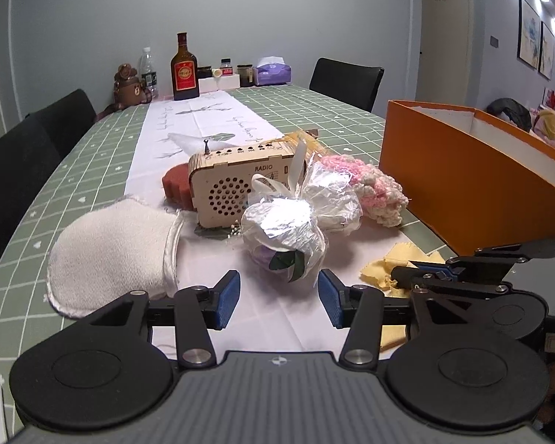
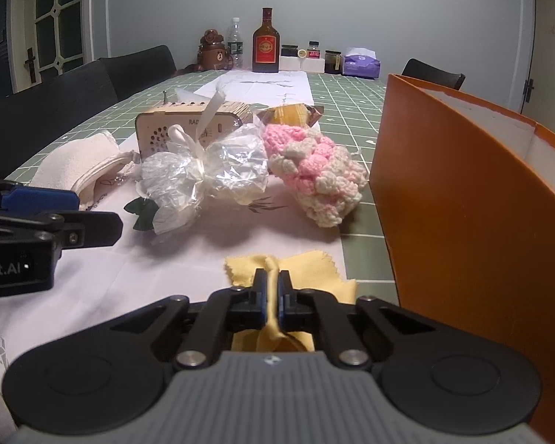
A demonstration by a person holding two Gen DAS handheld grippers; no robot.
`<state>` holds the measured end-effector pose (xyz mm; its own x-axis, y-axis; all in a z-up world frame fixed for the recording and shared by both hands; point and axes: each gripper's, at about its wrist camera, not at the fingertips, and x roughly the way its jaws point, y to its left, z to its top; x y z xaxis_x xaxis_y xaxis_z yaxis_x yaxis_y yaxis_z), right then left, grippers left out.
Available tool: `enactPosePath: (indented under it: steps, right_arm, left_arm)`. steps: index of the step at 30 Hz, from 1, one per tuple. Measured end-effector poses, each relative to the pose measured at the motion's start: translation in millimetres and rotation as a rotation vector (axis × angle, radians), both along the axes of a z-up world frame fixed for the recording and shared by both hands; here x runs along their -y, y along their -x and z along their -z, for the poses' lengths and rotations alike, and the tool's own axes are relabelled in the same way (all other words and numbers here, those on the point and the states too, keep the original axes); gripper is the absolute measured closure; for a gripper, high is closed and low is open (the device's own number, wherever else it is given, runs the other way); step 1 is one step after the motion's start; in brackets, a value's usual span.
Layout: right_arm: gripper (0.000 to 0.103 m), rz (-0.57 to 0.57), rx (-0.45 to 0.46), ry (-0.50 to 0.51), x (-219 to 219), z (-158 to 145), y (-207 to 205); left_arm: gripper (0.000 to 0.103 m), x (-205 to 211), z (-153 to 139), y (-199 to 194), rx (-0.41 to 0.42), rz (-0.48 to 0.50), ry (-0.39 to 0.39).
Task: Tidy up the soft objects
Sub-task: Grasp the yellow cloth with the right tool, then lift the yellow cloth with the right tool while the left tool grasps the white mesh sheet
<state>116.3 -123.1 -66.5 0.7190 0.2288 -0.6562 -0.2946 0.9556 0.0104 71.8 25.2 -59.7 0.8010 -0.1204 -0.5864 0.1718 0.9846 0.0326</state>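
A: Start at the left. What's there?

B: A cream mitt [image 1: 111, 244] lying flat on the white runner [image 1: 211, 118], then a reddish sponge [image 1: 175, 185] tucked behind a wooden radio [image 1: 236, 188]. The radio is hard, so I'd judge it stays out of the sort.

A: And the left gripper [image 1: 277, 298]?

B: Its blue pads are spread wide and hold nothing. It points at the cellophane-wrapped bouquet [image 1: 288, 225], which lies just ahead of it, likely lined up as the next pick.

A: Further right?

B: A pink-and-cream crocheted piece [image 2: 314, 177] just beside the orange box [image 2: 462, 199]. The box stands open-topped near the soft things, presumably as the place they go.

A: The right gripper [image 2: 273, 296]?

B: Clamped on a fold of the yellow cloth [image 2: 307, 270], which bunches up between the pads while the rest lies on the table.

A: Anything unclear?

B: The box's inside is hidden from both views. Something in yellowish wrapping [image 2: 290, 113] behind the crochet is too blocked to name, perhaps a snack packet. The sponge is mostly covered too.
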Motion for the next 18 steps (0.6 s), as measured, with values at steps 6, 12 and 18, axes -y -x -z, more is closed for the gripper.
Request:
enactPosePath:
  steps: [6, 12, 18]
  right_arm:
    - [0.102, -0.024, -0.035, -0.021, 3, -9, -4]
    - [0.102, -0.073, 0.033, -0.054, 0, -54, -3]
    - [0.102, -0.083, 0.058, -0.083, 1, -94, -26]
  left_arm:
    - [0.036, 13, -10, -8, 0.074, 0.085, -0.127]
    - [0.033, 10, -38, -32, 0.094, 0.087, -0.148]
    - [0.029, -8, -67, -79, 0.027, 0.047, -0.045]
